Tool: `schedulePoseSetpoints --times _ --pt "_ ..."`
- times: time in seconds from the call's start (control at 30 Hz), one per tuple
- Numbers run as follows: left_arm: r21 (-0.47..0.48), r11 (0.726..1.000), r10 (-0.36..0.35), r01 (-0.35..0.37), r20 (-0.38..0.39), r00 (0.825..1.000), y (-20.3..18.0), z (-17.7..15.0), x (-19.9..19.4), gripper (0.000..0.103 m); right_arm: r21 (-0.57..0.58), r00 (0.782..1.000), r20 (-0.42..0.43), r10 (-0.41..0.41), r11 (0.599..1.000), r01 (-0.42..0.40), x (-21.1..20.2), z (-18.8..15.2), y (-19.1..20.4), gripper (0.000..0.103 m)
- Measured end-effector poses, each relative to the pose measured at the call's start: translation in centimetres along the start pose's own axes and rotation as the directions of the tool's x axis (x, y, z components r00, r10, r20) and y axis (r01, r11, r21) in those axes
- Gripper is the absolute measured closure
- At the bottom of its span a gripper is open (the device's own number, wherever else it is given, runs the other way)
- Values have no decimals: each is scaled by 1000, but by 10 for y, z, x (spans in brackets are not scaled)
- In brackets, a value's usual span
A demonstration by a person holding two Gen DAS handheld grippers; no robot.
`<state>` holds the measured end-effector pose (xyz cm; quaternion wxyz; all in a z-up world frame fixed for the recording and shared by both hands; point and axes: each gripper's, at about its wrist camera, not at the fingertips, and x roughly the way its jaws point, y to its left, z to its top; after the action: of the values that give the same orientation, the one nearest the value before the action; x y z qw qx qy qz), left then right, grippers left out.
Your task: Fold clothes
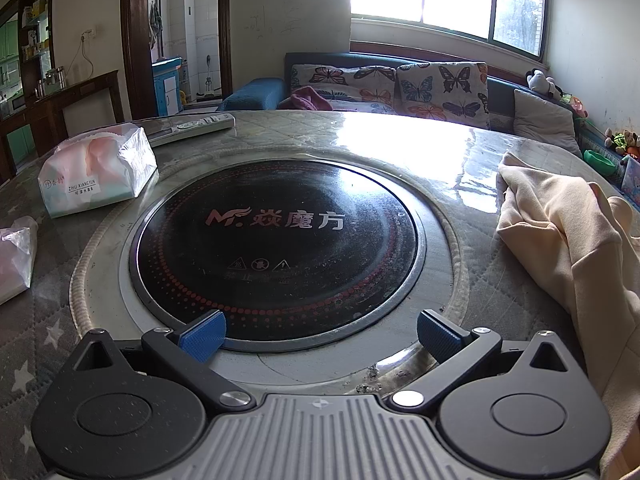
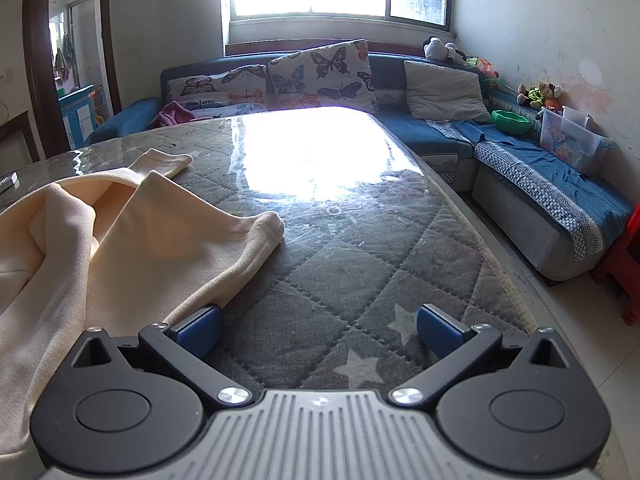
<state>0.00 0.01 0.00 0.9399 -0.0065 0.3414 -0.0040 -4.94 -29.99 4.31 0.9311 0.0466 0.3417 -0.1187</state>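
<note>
A cream garment lies crumpled on the quilted, glass-topped table; it fills the left of the right wrist view, one sleeve or cuff pointing toward the window. It also shows at the right edge of the left wrist view. My right gripper is open and empty, its left pad right at the garment's edge. My left gripper is open and empty, low over the black round induction hob, with the garment to its right.
A tissue pack, a remote control and a plastic bag lie at the table's left. A blue sofa with butterfly cushions, toys and a plastic box wraps the far and right sides. A red stool stands right.
</note>
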Motion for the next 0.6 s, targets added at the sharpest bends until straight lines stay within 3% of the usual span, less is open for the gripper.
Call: schedulePoseSetpoints --times 0.6 --pt "-14 999 29 -30 -33 999 -2 0 -9 0 14 999 9 44 999 -44 -21 -6 -1 0"
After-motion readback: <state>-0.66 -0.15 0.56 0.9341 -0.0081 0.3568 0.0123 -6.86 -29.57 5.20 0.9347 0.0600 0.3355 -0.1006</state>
